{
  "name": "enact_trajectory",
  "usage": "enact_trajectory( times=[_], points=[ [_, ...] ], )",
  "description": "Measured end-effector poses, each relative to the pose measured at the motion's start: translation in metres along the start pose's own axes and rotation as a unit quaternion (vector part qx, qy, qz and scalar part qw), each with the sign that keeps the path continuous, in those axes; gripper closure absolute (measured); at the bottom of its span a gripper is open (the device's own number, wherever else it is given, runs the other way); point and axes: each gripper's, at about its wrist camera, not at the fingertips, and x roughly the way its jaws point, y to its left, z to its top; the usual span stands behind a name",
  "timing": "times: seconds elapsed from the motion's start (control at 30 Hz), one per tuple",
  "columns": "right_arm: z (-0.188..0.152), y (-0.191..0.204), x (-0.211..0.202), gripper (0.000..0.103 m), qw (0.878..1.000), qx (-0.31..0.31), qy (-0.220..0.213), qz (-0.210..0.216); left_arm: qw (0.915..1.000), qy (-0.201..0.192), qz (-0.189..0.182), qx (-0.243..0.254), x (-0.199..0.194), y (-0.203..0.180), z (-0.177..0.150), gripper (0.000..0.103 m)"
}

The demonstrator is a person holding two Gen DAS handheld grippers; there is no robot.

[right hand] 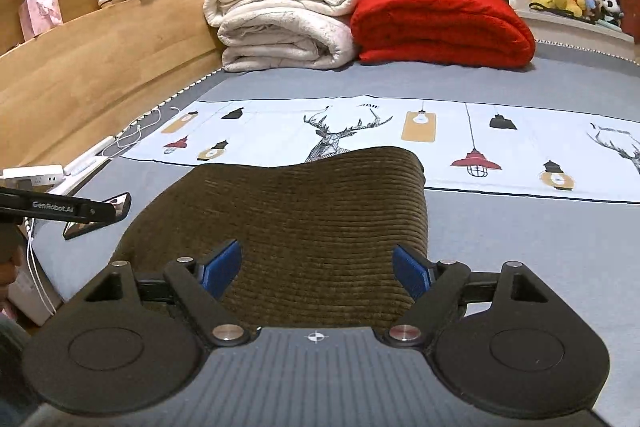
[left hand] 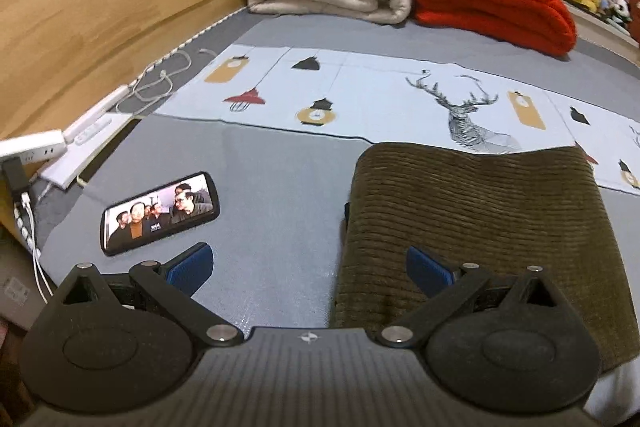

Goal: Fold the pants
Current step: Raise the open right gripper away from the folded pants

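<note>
Pants [right hand: 296, 227], brown corduroy and folded into a block, lie on the grey bed [right hand: 520, 247] just ahead of both grippers. Only the left wrist view shows a phone [left hand: 160, 213] lying screen-up left of the pants. Only the right wrist view shows the left gripper's side, jutting in at the left edge above the bed. Left gripper [left hand: 310, 267] hangs above the pants' left edge, tilted down, jaws wide and empty. Right gripper [right hand: 318, 267] hovers over the pants, jaws wide, touching nothing. Beyond lie a deer-print cloth [right hand: 360, 131], then white blankets [right hand: 280, 15] and a red quilt [right hand: 444, 27].
</note>
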Motion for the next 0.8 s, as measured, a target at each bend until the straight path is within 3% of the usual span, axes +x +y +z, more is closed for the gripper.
enact_trajectory(
  times=[0.23,0.63,0.8],
  points=[
    [-0.003,-0.001,0.011,0.018,1.0,-0.008,0.009,-0.001,0.9996,0.029,-0.005,-0.001,0.027,-0.002,0.001,0.0],
    [0.004,-0.006,0.032,0.018,1.0,0.002,0.014,-0.002,0.999,0.043,-0.007,0.012,0.054,-0.008,0.009,0.0],
    [0.004,-0.012,0.045,0.018,0.999,-0.012,0.015,-0.029,0.9985,0.052,-0.012,0.014,0.064,-0.01,0.008,0.0]
  ],
)
